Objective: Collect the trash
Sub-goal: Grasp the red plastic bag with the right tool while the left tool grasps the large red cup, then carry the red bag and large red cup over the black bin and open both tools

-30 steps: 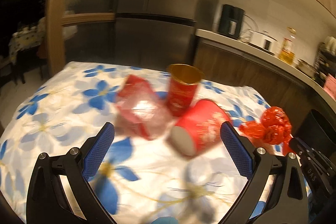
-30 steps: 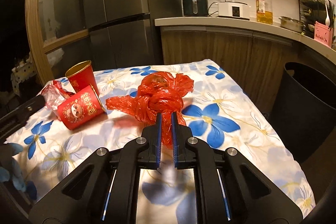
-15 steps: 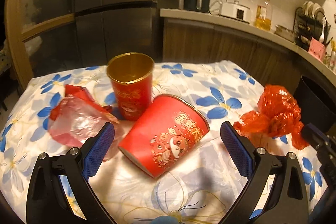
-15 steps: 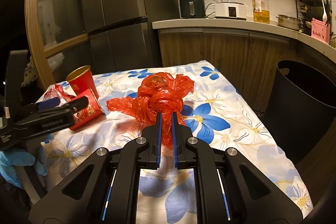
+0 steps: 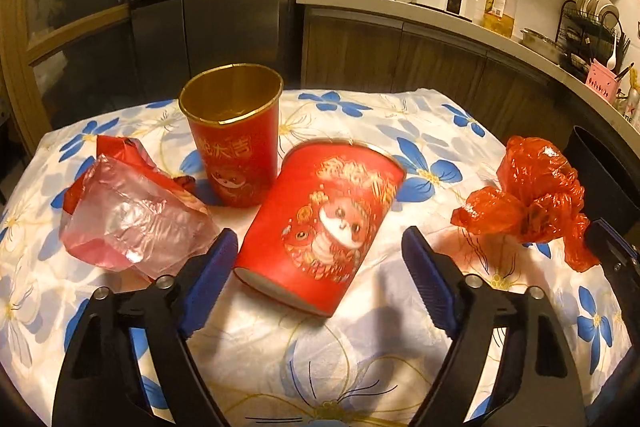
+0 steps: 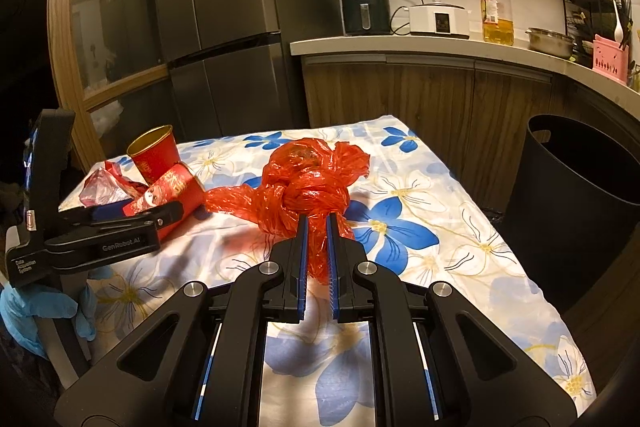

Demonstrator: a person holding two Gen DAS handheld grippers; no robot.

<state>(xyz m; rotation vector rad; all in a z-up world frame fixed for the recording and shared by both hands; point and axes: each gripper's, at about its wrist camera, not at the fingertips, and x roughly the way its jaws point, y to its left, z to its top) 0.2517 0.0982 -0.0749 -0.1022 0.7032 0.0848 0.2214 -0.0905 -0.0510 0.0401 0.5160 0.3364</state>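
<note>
Your black bin [image 6: 576, 203] at the right wrist view's right edge is cut off, its inside dark. Centre frame, your right gripper [image 6: 317, 223] is clenched on the red plastic bag [image 6: 308, 183], whose tail hides between the pads. In the left wrist view your left gripper [image 5: 320, 255], angled down, is closing around the tipped red cup [image 5: 320, 223], pads not visibly touching.
</note>
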